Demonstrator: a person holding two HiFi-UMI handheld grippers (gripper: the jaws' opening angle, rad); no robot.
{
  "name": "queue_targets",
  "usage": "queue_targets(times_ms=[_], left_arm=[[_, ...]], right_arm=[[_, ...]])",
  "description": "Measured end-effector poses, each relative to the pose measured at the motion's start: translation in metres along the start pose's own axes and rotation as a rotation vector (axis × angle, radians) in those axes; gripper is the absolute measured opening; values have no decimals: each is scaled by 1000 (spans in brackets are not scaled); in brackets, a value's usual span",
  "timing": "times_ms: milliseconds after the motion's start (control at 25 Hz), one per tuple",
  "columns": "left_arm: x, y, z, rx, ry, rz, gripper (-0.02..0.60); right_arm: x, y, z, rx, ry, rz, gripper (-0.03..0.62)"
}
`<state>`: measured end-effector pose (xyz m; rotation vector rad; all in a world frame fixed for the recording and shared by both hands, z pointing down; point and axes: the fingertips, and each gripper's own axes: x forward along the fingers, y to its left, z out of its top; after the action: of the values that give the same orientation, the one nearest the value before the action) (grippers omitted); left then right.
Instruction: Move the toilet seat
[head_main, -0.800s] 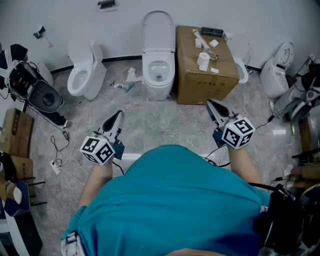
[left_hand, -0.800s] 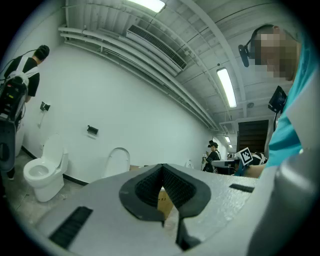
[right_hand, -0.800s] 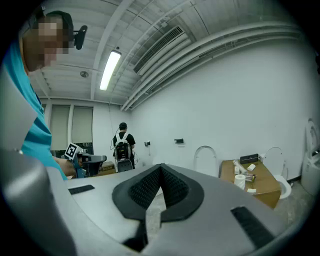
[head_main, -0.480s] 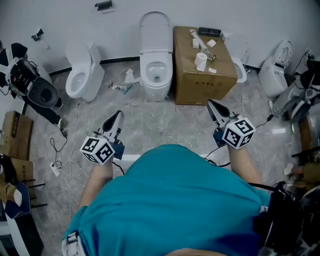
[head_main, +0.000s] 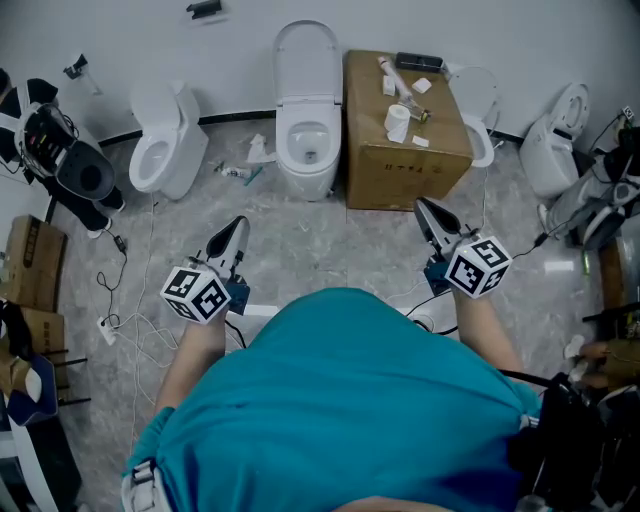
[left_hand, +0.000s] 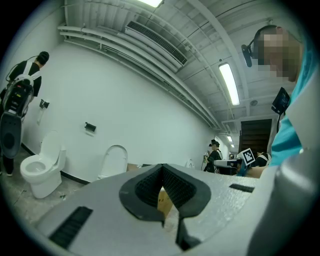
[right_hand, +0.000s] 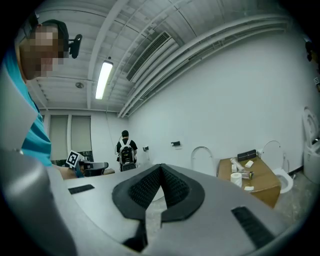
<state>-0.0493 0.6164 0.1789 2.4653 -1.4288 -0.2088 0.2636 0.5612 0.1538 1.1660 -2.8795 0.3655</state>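
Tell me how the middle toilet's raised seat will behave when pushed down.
The raised seat looks like rigid white plastic, so it is probably stiff. It stands upright at the back of the toilet, so a push likely swings it down, perhaps quickly. Its smooth surface may be slippery.

A cardboard box stands on the floor against the back wall. On its top lie a paper roll near the middle, a white tube toward the back edge and a flat black device at the back edge. A white toilet sits toward the floor's back-left, another toilet near the right edge. Litter lies on the tiles by the wall, white cables trail along the left side, and brown cartons stand at the left edge.
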Motion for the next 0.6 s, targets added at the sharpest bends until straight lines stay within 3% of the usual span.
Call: queue_targets(times_ms=[360,600], left_arm=[[49,-50,-23,-26,19,10,3],[57,-22,-29,-47,42,46,4]], right_arm=[[-27,-61,-9,6,41,24,0],[-1,-72,-16,13,68,49,0]])
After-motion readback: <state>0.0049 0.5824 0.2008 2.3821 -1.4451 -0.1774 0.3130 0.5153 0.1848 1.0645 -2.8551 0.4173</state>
